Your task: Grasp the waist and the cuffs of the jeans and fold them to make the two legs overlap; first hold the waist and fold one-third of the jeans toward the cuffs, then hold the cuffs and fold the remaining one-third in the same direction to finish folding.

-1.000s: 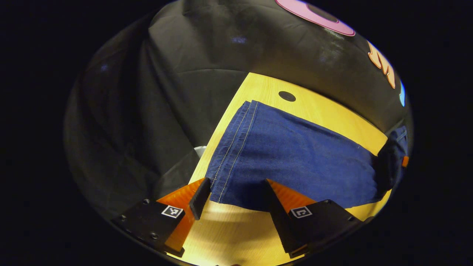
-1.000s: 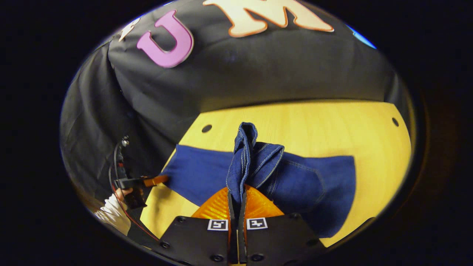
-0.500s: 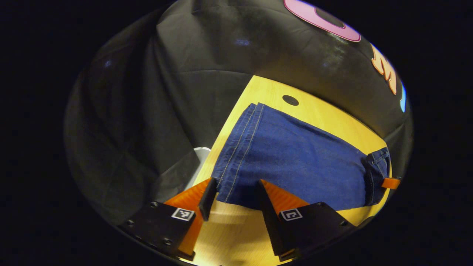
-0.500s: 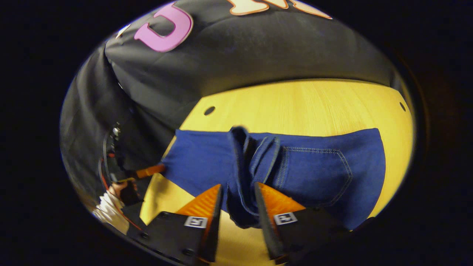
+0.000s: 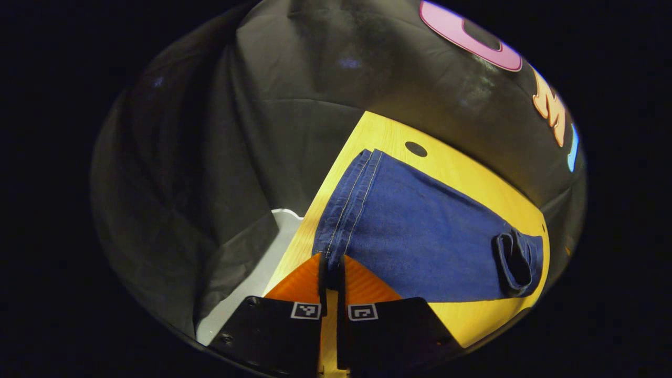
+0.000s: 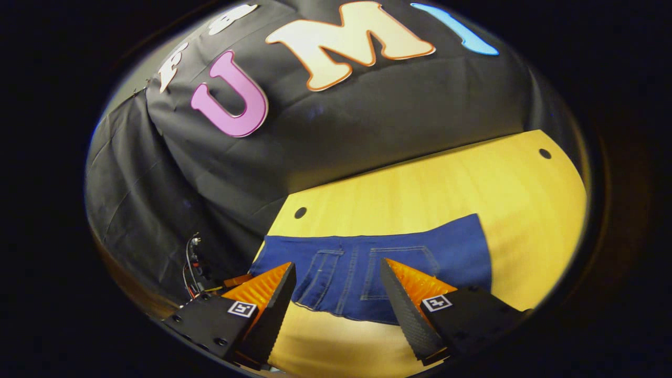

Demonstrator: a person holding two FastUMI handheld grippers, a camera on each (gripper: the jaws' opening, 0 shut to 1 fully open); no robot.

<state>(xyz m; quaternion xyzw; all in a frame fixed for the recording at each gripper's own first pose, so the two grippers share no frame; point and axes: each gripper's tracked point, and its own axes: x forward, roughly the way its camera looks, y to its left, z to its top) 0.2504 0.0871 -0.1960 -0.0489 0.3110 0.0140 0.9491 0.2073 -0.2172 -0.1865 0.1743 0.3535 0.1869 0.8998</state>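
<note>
In the left gripper view we see our left gripper (image 5: 332,273) closed down on the stitched cuff hem (image 5: 344,207) of the dark blue denim jeans (image 5: 420,236), both fingers pressing the near corner of that hem between them. Ahead of this gripper and off to its right, the jeans lie flat on the pale yellow wooden table (image 5: 462,173), with a bunched fold of waistband (image 5: 517,260) at their far right end. A small round dark hole (image 5: 416,149) in the tabletop sits just beyond the cuff.

In the right gripper view our right gripper (image 6: 338,286) stands wide apart with nothing between its fingers. The jeans (image 6: 378,273) lie flat on the table (image 6: 420,189) directly ahead of it, back pocket stitching facing up, their near edge showing in the gap between the two fingers. Whether those fingers touch the cloth, we cannot tell.
</note>
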